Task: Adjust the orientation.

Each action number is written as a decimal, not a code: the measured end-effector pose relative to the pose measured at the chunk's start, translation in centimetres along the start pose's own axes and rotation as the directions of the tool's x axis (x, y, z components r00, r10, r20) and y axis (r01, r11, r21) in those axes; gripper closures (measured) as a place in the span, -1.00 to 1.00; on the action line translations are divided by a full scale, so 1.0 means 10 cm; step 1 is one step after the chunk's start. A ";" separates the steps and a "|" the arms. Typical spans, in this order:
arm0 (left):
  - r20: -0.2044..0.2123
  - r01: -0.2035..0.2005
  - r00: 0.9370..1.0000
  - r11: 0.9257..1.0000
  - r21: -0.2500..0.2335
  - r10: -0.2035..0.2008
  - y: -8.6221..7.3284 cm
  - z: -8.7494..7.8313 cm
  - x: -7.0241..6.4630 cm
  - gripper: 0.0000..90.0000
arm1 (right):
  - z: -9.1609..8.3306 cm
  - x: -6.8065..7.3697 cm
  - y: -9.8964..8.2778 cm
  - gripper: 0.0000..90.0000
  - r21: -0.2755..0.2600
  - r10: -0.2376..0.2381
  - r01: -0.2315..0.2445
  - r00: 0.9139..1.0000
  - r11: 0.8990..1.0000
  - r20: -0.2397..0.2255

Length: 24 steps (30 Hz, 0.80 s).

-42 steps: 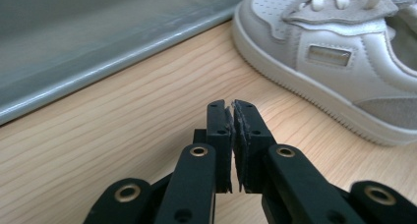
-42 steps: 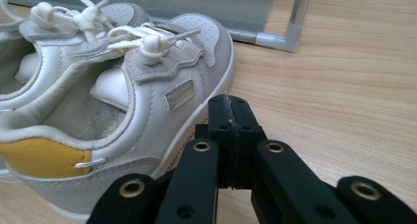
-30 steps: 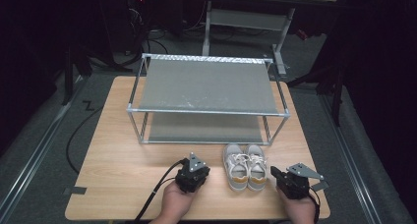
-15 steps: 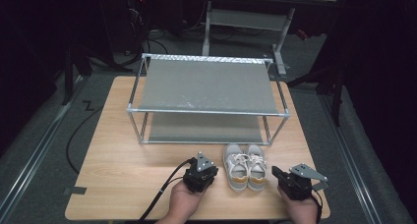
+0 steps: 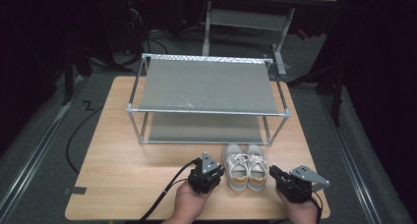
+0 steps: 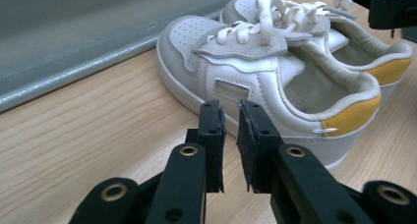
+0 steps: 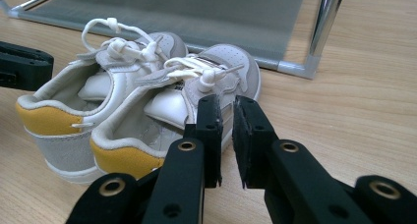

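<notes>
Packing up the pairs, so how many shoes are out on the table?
2. The left shoe and the right shoe stand side by side in front of the rack, between the two grippers. Nothing suggests more are hidden.

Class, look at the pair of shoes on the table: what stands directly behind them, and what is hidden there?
Behind the shoes stands a metal rack with two grey shelves. The top shelf is bare. It covers most of the lower shelf, so only that shelf's front strip shows.
</notes>
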<state>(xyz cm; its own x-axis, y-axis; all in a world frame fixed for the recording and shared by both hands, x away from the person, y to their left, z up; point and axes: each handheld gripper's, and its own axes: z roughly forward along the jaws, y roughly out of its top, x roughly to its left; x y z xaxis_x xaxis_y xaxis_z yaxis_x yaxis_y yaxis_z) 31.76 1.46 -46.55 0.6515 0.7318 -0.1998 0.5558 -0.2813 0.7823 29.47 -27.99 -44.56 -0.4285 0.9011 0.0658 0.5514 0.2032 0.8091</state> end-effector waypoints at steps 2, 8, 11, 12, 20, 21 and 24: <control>-0.004 -0.009 1.000 1.000 0.011 0.009 0.00 0.00 0.00 0.78 | 0.00 0.00 0.00 0.81 0.004 0.004 -0.004 1.000 1.000 -0.002; -0.028 -0.036 0.999 0.998 0.052 0.038 0.01 -0.08 0.10 0.73 | 0.01 -0.04 -0.02 0.74 0.037 0.025 -0.025 1.000 0.999 0.000; -0.040 -0.066 0.997 0.994 0.084 0.070 -0.01 -0.21 0.22 0.67 | 0.04 -0.06 -0.04 0.61 0.070 0.026 -0.026 1.000 0.997 0.011; -0.044 -0.066 0.997 0.993 0.096 0.070 -0.02 -0.26 0.29 0.64 | 0.06 -0.07 -0.04 0.51 0.099 0.026 -0.028 0.999 0.995 0.021; -0.062 -0.051 0.996 0.993 0.105 0.058 -0.24 -0.76 0.95 0.27 | 0.26 -0.15 0.04 0.24 0.332 0.116 -0.185 0.970 0.925 0.216; -0.062 -0.051 0.996 0.993 0.105 0.058 -0.24 -0.76 0.95 0.24 | 0.26 -0.15 0.04 0.24 0.332 0.116 -0.185 0.970 0.925 0.216; -0.046 0.019 0.999 0.997 0.080 -0.015 -0.35 -0.84 1.15 0.23 | 0.30 -0.17 0.17 0.18 0.447 0.105 -0.209 0.963 0.870 0.246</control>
<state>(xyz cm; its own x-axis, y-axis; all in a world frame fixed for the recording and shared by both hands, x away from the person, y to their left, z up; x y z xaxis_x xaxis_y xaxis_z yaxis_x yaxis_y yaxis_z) 32.99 16.03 -46.61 0.6186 0.7637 -0.1847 0.6074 -0.3157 0.7290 33.30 -27.98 -45.05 -0.1785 0.9839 0.0046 0.8890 0.1593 0.4293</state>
